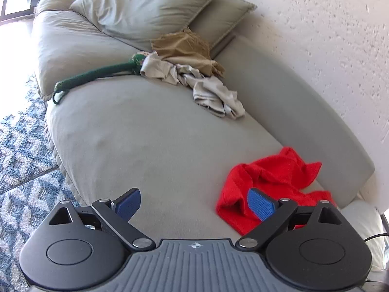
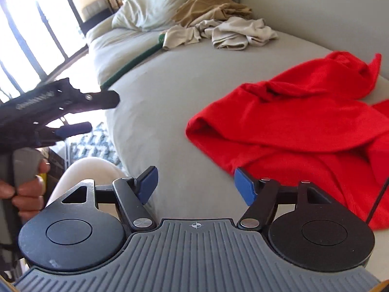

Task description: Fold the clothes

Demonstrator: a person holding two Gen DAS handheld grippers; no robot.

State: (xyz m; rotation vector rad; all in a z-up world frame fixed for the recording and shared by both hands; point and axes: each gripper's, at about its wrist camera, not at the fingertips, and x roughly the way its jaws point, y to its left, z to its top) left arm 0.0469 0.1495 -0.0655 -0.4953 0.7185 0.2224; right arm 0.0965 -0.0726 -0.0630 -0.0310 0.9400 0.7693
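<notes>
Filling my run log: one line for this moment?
left gripper: open | right gripper: open | red garment: crumpled, ungrasped | sofa

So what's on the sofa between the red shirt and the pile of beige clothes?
Nothing: only bare grey sofa cushion separates the red shirt from the beige clothes, clearest in the right wrist view.

Grey sofa [image 1: 150, 131] against textured white wall [image 1: 316, 24]; blue-patterned rug [image 1: 22, 146] (sunlit); bright window [image 2: 26, 31].
</notes>
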